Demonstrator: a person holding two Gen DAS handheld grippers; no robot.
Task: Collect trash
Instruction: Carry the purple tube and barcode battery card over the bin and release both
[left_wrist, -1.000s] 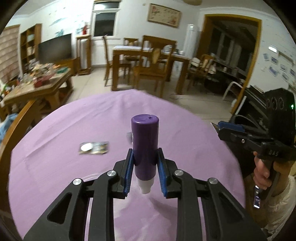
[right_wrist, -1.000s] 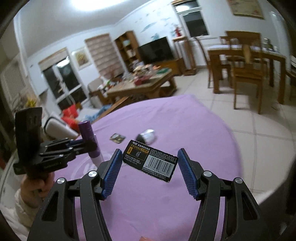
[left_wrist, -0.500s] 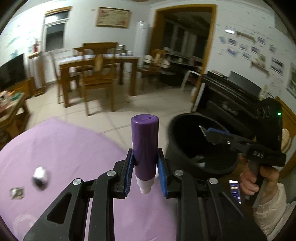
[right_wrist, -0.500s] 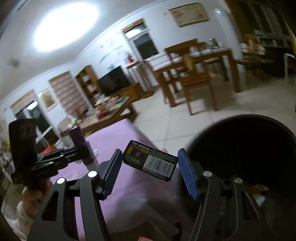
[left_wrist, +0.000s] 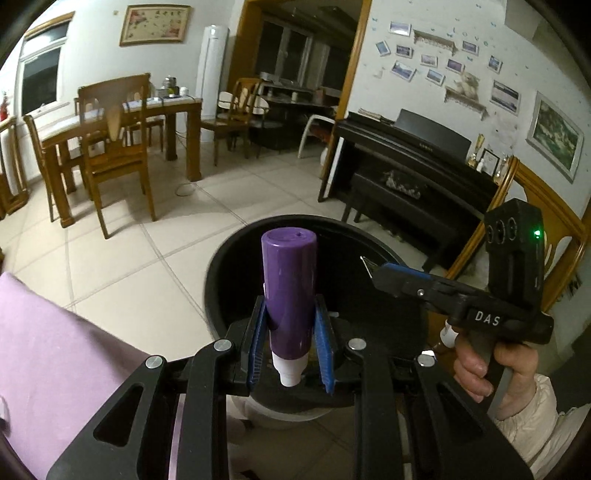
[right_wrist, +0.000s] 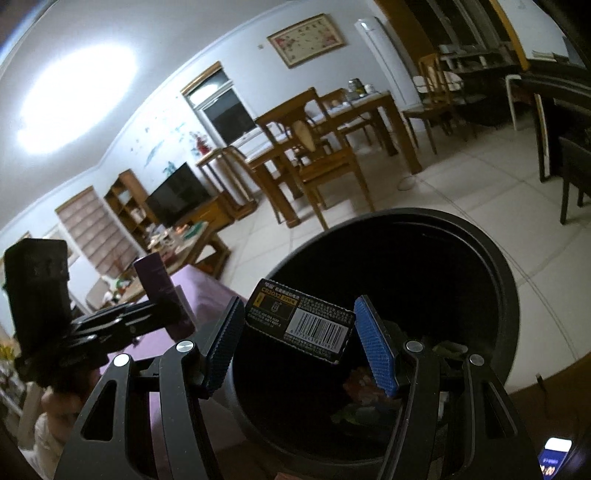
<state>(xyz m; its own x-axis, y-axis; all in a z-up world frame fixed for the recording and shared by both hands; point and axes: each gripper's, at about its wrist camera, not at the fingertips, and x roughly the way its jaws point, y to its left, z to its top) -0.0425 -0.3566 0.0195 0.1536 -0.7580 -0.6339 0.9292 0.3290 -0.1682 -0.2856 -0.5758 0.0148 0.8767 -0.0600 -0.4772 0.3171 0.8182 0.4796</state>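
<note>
A purple tube with a white cap (left_wrist: 290, 295) stands upright between the blue pads of my left gripper (left_wrist: 291, 345), which is shut on it over the near rim of a black round bin (left_wrist: 221, 266). My right gripper (right_wrist: 299, 341) is shut on a flat black battery card with a barcode (right_wrist: 301, 325), held over the mouth of the same black bin (right_wrist: 495, 266). Some trash lies dimly at the bin's bottom. In the left wrist view the right gripper (left_wrist: 373, 267) reaches over the bin from the right. The right wrist view shows the left gripper (right_wrist: 173, 302) with the purple tube (right_wrist: 157, 280) at the left.
The purple-clothed table (left_wrist: 55, 350) lies at lower left, beside the bin. Tiled floor (left_wrist: 147, 258) spreads beyond it, with a wooden dining table and chairs (left_wrist: 110, 140) further back. A black piano (left_wrist: 413, 162) stands by the right wall. A person's hand (left_wrist: 480, 365) grips the right tool.
Both grippers have swung right, away from the purple table and over the black bin. The tube and the battery card have stayed gripped; the table scraps have dropped out of view.
</note>
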